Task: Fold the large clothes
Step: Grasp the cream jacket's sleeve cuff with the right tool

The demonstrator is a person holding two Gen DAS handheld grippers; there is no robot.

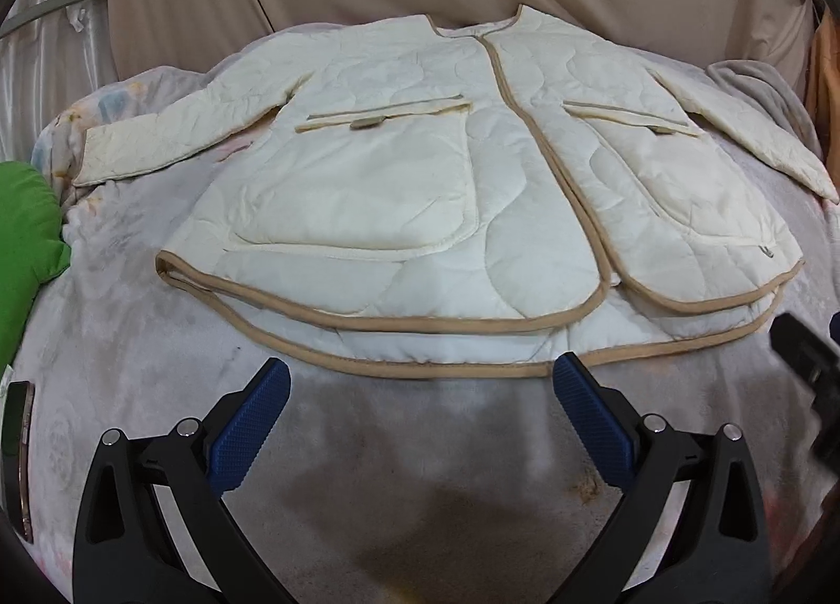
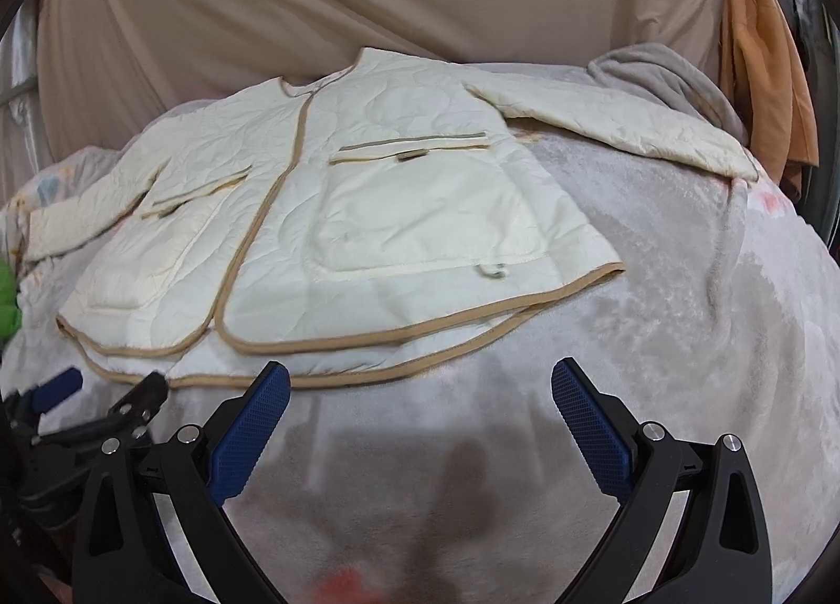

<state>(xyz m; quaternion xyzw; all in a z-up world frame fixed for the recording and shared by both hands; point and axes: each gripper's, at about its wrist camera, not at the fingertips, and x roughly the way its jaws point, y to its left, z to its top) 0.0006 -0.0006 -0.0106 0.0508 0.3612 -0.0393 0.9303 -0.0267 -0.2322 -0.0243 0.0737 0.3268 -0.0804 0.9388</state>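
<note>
I see the jacket (image 1: 420, 173) lying flat on the blanket (image 1: 367, 446); my left gripper (image 1: 420, 394) and right gripper (image 2: 420, 394) hover wide open, empty.

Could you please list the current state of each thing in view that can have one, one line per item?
Quilted jacket: spread flat, front up, unfolded, front edges meeting.
Jacket sleeves: both stretched outward, not folded in.
Pocket flaps: lying closed.
Left gripper: open, empty, short of the hem.
Right gripper: open, empty, short of the hem.
Grey blanket: spread under the jacket.
Orange cloth: hanging.
</note>
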